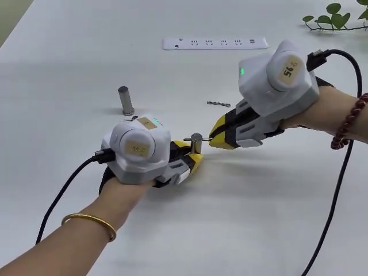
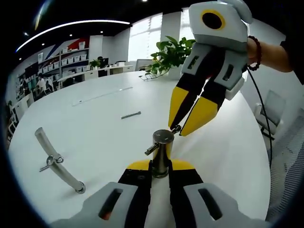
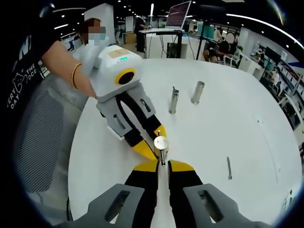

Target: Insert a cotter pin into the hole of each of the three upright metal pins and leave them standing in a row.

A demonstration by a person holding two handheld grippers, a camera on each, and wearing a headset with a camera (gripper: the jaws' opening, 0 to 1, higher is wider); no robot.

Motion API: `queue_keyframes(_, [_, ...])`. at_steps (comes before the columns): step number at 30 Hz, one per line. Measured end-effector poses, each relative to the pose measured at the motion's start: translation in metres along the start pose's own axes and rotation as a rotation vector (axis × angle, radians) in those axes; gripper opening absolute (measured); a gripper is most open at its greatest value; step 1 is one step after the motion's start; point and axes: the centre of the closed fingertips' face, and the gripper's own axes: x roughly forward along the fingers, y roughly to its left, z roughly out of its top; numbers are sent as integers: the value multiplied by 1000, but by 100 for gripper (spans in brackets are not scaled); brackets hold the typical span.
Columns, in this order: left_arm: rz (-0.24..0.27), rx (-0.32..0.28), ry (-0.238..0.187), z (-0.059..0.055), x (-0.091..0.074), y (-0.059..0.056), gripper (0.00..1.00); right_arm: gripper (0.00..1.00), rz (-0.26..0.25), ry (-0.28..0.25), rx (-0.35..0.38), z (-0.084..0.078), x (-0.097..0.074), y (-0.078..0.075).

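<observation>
Left gripper (image 2: 160, 166): fingers pressed onto the lower shaft of an upright metal pin (image 2: 162, 142). The pin is held standing on the white surface (image 1: 241, 218), base between the yellow tips.

Right gripper (image 1: 214, 138): fingers closed to a pinch on the head end of a cotter pin (image 1: 204, 139). Tips are placed just beside the top of the held pin, opposite the left fingers.

The cotter pin is seen passed through the cross hole near the pin's top. A short stub is noted on the side away from the right fingers (left gripper view).

Two more pins are seen ahead of the right fingers, beyond the left gripper. The 2nd pin (image 3: 174, 100) stands upright w/ a cotter pin through it. The 3rd pin (image 3: 197, 92) stands upright just beside it.

A loose cotter pin (image 1: 218, 104) lies flat on the surface beyond the right fingers, apart from all pins. A power strip (image 1: 215, 43) is noted well beyond both grippers.
</observation>
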Motion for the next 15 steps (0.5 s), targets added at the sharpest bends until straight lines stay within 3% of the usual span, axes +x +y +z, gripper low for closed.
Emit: queue_keyframes(15, [10, -7, 2, 0, 1, 0, 10, 0, 8, -31, 9, 5, 5, 2])
